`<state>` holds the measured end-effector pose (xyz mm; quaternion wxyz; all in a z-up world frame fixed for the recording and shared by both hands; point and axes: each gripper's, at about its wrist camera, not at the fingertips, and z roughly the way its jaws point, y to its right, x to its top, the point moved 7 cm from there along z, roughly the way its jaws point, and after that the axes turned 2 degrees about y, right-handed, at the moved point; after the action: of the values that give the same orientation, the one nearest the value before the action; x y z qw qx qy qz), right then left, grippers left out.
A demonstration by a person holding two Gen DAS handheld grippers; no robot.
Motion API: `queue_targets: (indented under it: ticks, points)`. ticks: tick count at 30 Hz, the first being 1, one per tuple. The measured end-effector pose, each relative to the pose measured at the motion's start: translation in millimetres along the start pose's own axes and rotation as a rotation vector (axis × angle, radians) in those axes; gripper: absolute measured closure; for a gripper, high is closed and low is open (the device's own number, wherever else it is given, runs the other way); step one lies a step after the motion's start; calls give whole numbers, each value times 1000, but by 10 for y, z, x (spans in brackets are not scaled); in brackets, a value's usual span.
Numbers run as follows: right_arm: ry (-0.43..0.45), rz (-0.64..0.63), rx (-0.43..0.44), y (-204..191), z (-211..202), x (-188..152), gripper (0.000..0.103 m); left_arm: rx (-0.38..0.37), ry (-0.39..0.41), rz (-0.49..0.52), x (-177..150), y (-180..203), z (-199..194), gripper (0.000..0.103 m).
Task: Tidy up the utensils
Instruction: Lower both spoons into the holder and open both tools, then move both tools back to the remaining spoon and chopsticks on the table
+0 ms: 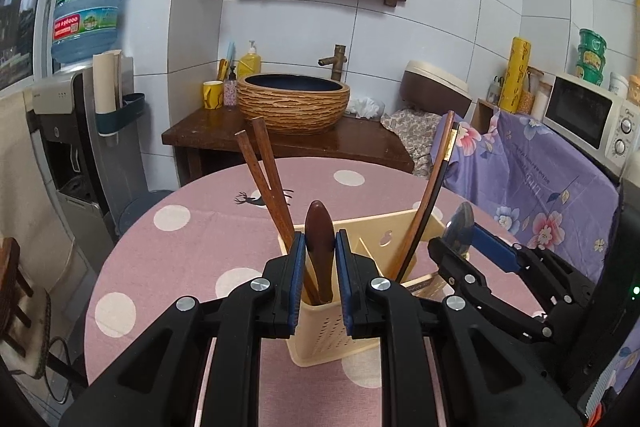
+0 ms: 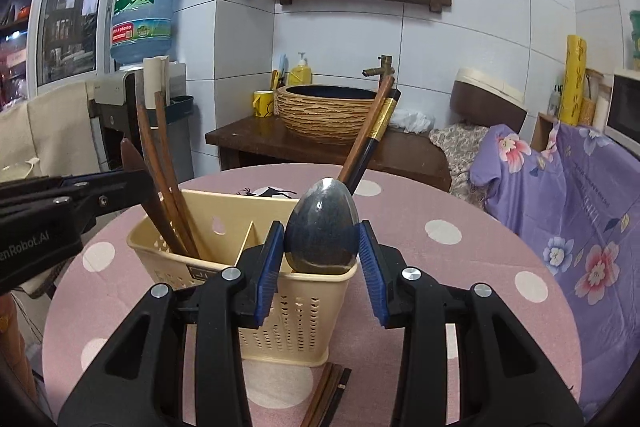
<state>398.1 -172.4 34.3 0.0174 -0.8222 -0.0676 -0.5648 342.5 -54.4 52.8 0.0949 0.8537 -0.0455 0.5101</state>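
Right tool [image 2: 320, 259] gripping metal spoon [image 2: 322, 227], over caddy [image 2: 304, 303]

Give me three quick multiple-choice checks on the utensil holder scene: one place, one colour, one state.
1. Where are the loose chopsticks?
A. standing in the holder
B. lying on the tablecloth in front of the holder
C. propped across the holder's rim

2. What colour is the holder?
A. cream
B. green
C. red

3. What is the left claw doing?
A. open and empty
B. shut on a chopstick
C. shut on the brown wooden spoon

Answers:
1 B: the right wrist view shows them flat on the pink cloth, just this side of the holder.
2 A: its perforated walls and divider are pale cream in both views.
3 C: the blue pads press both sides of the spoon, which stands in the compartment with two wooden chopsticks.
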Motion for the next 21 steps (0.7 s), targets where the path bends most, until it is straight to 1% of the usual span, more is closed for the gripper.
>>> queue_targets:
  ticks: [2,4,6,8,9,10,11,12,14,16,21]
  points:
    - [4,1,8,3,-24,-5,64,-1,-5,1,-6,-15,-10,87]
    - [14,8,18,18,-69,2,60,8,20,-4,8,-54,-72,86]
    - [26,18,16,48,-124,10,58,12,40,-1,20,-79,-153,84]
    - [34,39,22,77,-195,6,54,13,57,-7,9,-95,-240,69]
    - [41,50,22,96,-241,0,53,14,67,-12,1,-112,-287,65]
    - [47,59,21,118,-296,-7,51,17,75,-17,-22,-127,-338,60]
    - [52,66,18,136,-348,-19,49,19,77,-18,-53,-139,-382,56]
    - [54,72,13,157,-402,-37,48,17,75,-17,-93,-142,-416,55]
    - [44,82,1,195,-492,-83,47,13,62,-23,-186,-152,-456,47]
    - [15,83,-22,241,-583,-181,47,1,38,-45,-313,-174,-478,45]
    - [-77,88,-35,299,-726,-466,47,-9,-32,-73,-685,-190,-477,44]
